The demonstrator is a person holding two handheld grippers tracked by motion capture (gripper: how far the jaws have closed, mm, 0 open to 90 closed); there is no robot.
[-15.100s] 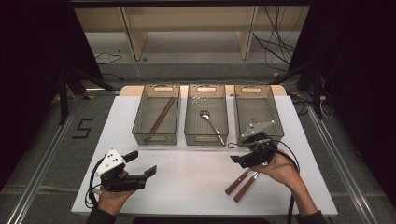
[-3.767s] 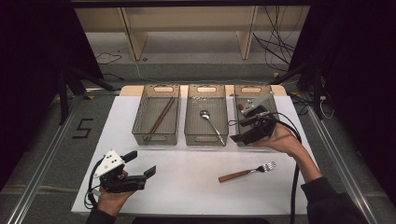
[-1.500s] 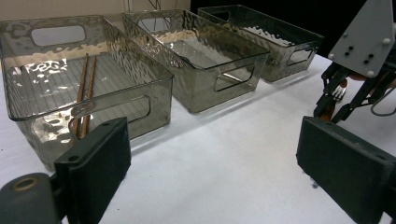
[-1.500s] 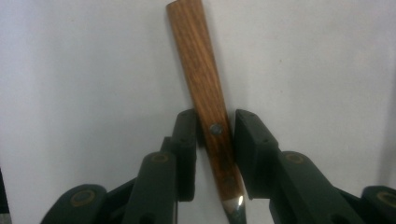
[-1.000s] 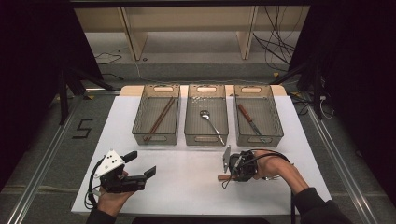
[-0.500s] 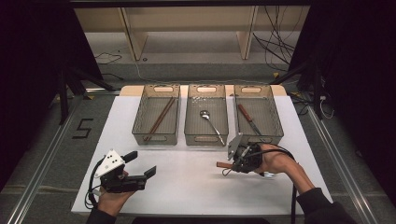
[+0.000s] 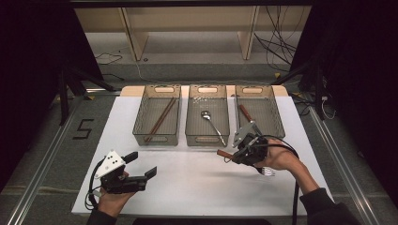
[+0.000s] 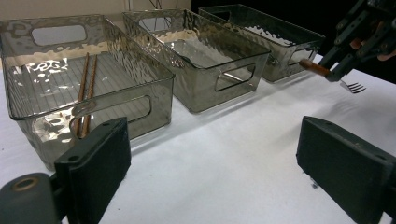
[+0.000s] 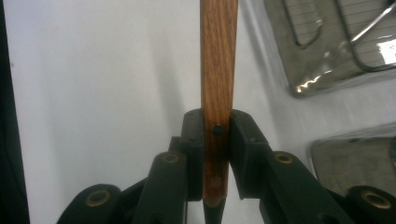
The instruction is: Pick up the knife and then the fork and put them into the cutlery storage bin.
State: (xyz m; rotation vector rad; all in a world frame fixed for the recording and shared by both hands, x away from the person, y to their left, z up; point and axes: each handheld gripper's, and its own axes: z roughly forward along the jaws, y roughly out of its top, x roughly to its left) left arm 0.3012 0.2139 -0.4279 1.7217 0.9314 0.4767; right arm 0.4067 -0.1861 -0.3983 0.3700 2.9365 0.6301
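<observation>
The only writing that can be read is a black figure "5" (image 7: 83,128) marked on the grey floor to the left of the white worktop (image 7: 187,183).

The right gripper (image 7: 246,149) has its fingers (image 9: 243,140) closed on the wooden handle of a metal fork with a brown riveted handle (image 9: 217,93). In the right gripper view the two black pads press on either side of the handle near its rivets, and the handle runs straight up between them. In the high view the fork is held off the worktop, just in front of the middle and right trays, with the handle's end pointing left and the tines showing by the hand at the right. In the left gripper view the fork (image 8: 327,74) hangs in that gripper above the white surface.

The left gripper (image 7: 136,176) has its fingers (image 8: 93,163) spread wide with nothing between them; it sits low over the near left part of the worktop.

Three clear smoke-grey plastic trays stand side by side at the far edge. The left tray (image 7: 141,133) holds brown chopsticks (image 7: 159,119), the middle tray (image 7: 191,133) holds a metal spoon (image 7: 212,124), and the right tray (image 7: 278,122) holds a brown-handled utensil (image 7: 245,112).
</observation>
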